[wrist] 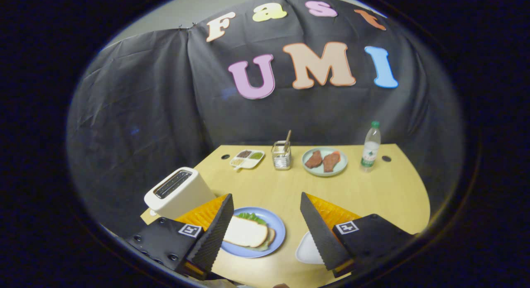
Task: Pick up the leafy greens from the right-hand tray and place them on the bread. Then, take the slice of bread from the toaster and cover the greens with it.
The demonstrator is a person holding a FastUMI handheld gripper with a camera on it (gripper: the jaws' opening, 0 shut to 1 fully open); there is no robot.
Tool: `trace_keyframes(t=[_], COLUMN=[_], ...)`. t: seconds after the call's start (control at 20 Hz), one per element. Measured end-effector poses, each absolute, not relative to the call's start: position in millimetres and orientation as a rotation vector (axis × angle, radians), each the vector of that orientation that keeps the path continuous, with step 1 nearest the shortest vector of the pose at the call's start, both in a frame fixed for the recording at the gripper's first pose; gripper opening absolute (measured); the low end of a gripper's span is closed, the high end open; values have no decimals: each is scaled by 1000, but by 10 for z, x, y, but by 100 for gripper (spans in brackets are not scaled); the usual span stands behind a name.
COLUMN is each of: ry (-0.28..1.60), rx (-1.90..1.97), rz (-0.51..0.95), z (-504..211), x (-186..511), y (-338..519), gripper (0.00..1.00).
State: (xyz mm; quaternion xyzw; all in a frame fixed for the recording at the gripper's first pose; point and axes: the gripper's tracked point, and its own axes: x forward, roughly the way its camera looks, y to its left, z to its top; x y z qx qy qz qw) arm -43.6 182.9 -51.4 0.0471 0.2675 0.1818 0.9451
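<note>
Spanning the scene, the table point(372, 197) carries the toaster point(179, 193) beside the left finger. The gripper point(267, 234) is spread wide, grasping nothing. Between its fingers, nearer the left, a blue plate point(275, 226) holds bread point(246, 233) covering the greens point(250, 217), whose edges peek out.

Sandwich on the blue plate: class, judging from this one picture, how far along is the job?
Both steps look done: greens peek out under the top slice of bread, stacked on another slice on the blue plate. The toaster slot looks empty, and so does the white tray. Nothing is in hand: the gripper is open above the plate, its fingers apart. Nothing seems left.
</note>
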Motion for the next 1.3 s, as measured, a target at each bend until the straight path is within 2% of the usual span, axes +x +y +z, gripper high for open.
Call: trace_keyframes(t=[0.55,0.85,1.3], ry=[231,125,83], rx=[73,106,68], rz=[173,99,33], z=[707,987,1089], x=[-545,-659,-718], y=[883,523,272], gripper=[100,100,100])
